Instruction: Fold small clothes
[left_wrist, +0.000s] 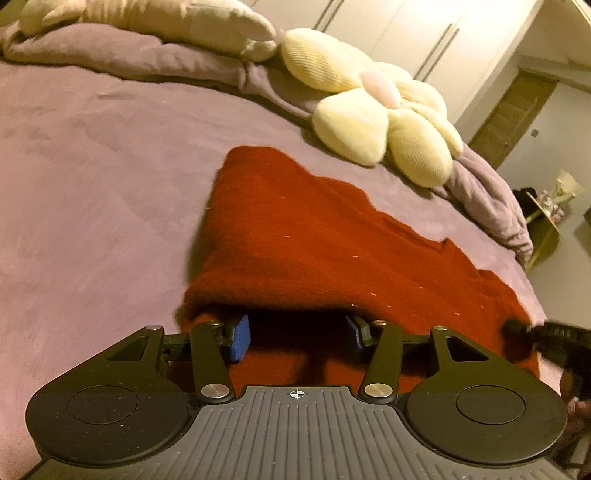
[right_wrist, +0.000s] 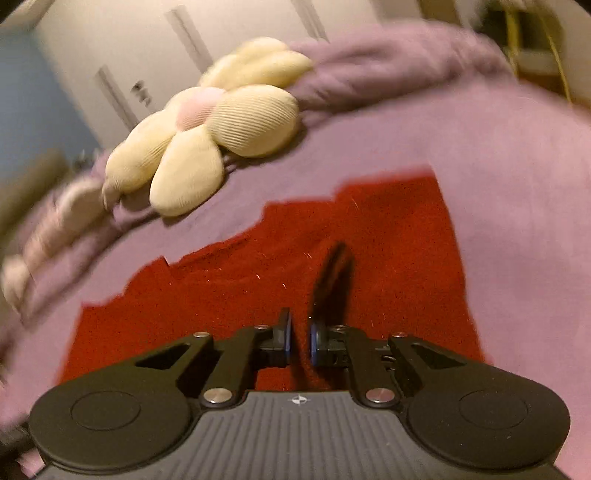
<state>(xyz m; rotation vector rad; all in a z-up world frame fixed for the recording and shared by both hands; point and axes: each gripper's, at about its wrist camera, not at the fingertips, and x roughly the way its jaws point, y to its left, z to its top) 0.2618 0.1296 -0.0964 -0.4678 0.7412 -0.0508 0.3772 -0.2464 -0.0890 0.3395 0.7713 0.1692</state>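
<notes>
A small red knit garment (left_wrist: 295, 236) lies on the purple bedcover (left_wrist: 92, 166). Its near edge is draped over my left gripper (left_wrist: 297, 334), whose blue pads stand wide apart under the cloth with the tips hidden. In the right wrist view the red garment (right_wrist: 388, 236) lies spread flat below my right gripper (right_wrist: 299, 341). Its blue pads are nearly together with a thin gap, and nothing shows between them. The right gripper also shows as a black blur at the right edge of the left wrist view (left_wrist: 554, 338).
A cream flower-shaped cushion (left_wrist: 384, 110) lies behind the garment, also in the right wrist view (right_wrist: 199, 129). A bunched purple blanket (left_wrist: 122, 55) runs along the bed's far side. White wardrobe doors (left_wrist: 424, 33) stand behind. The bed's right edge (left_wrist: 532, 288) drops to the floor.
</notes>
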